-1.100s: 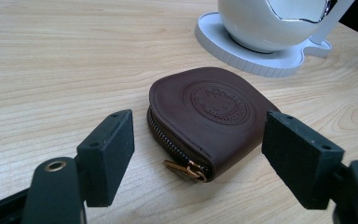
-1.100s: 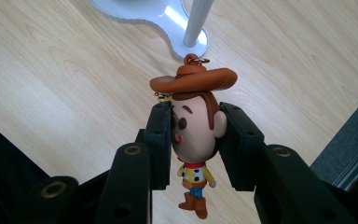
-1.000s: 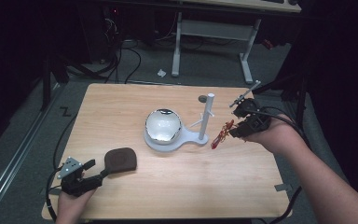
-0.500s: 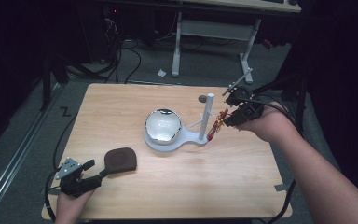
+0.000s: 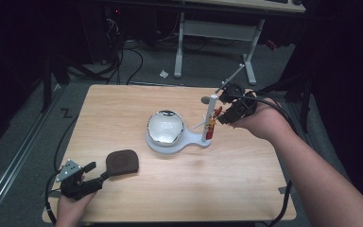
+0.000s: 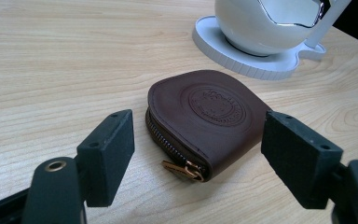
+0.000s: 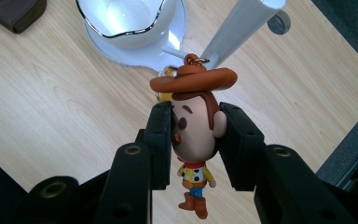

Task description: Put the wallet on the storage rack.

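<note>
Brown-hatted plastic cowboy figurine keychain (image 7: 193,135) was pinched at its head between the pads of my right gripper (image 5: 227,113), right of centre in the high view, its ring beside the white stand post (image 5: 211,118). I judged a slow, level approach best for hooking the ring. My left gripper (image 5: 82,182) stood wide, dark brown leather coin pouch (image 6: 207,119) just beyond.

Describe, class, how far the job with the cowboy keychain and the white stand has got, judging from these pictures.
Done: the right gripper has the cowboy keychain clamped by its head between the jaws, beside the white stand.
In hand: the figure's ring sits close to the stand's peg; whether it is hooked on I cannot tell.
Left: settling the ring and letting go. The left gripper waits open around the brown pouch, untouched.
</note>
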A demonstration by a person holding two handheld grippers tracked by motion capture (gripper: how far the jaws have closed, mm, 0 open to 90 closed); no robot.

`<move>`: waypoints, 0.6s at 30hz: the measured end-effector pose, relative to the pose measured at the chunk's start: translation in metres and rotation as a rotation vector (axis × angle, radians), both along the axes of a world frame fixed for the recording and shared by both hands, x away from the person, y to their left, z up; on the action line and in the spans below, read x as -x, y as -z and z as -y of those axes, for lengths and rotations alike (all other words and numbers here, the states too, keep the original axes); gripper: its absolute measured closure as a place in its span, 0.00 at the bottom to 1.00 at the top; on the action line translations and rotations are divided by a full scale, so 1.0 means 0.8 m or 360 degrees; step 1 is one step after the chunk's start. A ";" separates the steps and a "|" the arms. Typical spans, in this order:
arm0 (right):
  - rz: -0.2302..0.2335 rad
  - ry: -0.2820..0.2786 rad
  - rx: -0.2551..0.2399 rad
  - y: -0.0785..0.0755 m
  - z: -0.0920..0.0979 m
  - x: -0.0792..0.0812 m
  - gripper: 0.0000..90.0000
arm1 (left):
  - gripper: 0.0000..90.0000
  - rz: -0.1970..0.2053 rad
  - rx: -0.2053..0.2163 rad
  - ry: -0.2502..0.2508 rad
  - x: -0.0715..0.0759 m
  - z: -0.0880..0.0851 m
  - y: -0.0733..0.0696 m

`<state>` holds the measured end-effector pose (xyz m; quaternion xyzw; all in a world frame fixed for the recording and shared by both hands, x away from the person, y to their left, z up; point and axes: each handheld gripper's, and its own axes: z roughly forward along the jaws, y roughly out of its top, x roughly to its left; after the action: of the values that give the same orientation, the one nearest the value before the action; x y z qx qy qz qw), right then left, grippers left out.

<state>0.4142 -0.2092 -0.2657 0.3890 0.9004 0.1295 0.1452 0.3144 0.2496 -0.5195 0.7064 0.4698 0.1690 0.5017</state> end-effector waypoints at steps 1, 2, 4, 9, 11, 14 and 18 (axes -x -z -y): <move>0.0005 0.0001 0.0002 0.001 0.000 -0.001 0.74 | 0.29 0.0001 -0.0001 0.0001 0.000 0.000 0.000; 0.0004 0.0002 -0.0001 0.002 0.000 -0.002 0.74 | 0.29 0.0002 0.0000 0.0000 0.000 0.000 0.000; 0.0002 0.0016 -0.0009 0.005 0.002 -0.002 0.74 | 0.29 0.0001 0.0002 0.0001 0.000 0.000 0.000; -0.0003 0.0038 -0.0027 0.014 0.011 -0.004 0.74 | 0.29 -0.0001 0.0001 0.0001 0.000 0.000 0.000; -0.0001 0.0052 -0.0040 0.017 0.016 -0.005 0.74 | 0.29 -0.0001 0.0000 0.0000 0.001 0.000 0.000; -0.0002 0.0073 -0.0058 0.021 0.021 -0.005 0.74 | 0.29 0.0000 0.0000 0.0000 0.001 0.001 0.000; 0.0001 0.0091 -0.0059 0.025 0.028 -0.006 0.74 | 0.29 -0.0003 -0.0004 0.0002 0.001 0.001 0.000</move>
<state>0.4189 -0.2319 -0.2857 0.4171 0.8864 0.1421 0.1418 0.3140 0.2488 -0.5198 0.7075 0.4695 0.1686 0.5005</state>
